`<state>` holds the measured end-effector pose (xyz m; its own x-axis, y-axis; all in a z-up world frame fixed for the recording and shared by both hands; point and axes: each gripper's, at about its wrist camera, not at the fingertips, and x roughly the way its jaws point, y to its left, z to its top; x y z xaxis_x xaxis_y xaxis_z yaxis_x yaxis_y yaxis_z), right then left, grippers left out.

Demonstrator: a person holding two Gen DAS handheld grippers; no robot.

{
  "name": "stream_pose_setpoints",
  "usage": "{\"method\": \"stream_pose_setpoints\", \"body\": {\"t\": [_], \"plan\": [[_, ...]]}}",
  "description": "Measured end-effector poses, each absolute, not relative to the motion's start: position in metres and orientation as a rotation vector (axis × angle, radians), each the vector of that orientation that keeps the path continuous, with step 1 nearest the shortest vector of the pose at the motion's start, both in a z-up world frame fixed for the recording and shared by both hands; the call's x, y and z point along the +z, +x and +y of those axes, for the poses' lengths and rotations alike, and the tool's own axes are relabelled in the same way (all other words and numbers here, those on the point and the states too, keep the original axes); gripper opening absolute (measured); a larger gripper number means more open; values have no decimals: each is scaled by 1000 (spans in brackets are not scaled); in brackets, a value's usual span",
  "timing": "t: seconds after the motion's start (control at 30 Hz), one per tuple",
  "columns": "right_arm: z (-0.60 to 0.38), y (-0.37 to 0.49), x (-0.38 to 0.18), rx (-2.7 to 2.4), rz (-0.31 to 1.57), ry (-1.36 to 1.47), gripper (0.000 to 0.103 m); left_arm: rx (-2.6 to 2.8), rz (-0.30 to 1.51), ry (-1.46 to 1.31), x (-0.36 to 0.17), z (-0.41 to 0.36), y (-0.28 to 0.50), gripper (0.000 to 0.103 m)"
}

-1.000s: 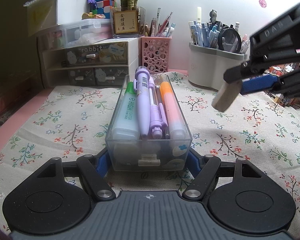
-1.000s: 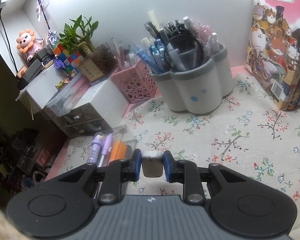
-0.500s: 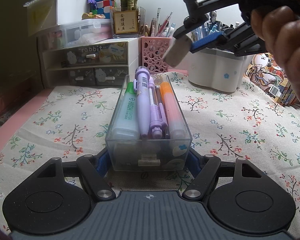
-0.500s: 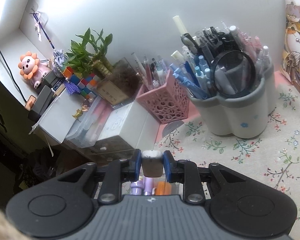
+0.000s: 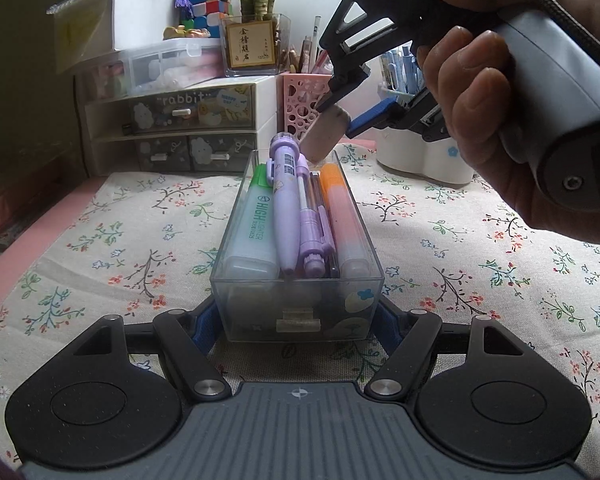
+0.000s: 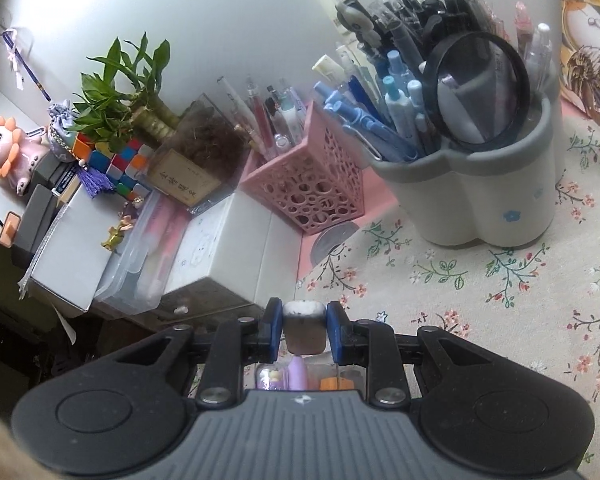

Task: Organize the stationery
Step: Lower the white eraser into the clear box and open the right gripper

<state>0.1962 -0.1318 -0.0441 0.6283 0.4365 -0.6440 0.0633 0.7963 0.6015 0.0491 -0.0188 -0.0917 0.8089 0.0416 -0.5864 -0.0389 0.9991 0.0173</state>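
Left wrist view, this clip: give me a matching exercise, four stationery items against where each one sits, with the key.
Items:
1. eraser
2. green highlighter
3. clear drawer box
4. magnifying glass

Places:
A. clamped by the left gripper, resting on the floral cloth
B. standing in the grey pen holder
C. pinched in the right gripper, above the box's far end
D. lying along the box's left side

Pairs: 1-C, 2-D, 3-A, 4-B
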Motion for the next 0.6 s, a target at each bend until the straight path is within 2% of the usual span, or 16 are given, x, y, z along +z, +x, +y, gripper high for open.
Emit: {"method": "stream_pose_setpoints", "body": {"t": [0.6], "plan": [[-104, 195, -36, 193, 862, 390, 26, 39, 627, 5, -92, -18, 50, 73]]}}
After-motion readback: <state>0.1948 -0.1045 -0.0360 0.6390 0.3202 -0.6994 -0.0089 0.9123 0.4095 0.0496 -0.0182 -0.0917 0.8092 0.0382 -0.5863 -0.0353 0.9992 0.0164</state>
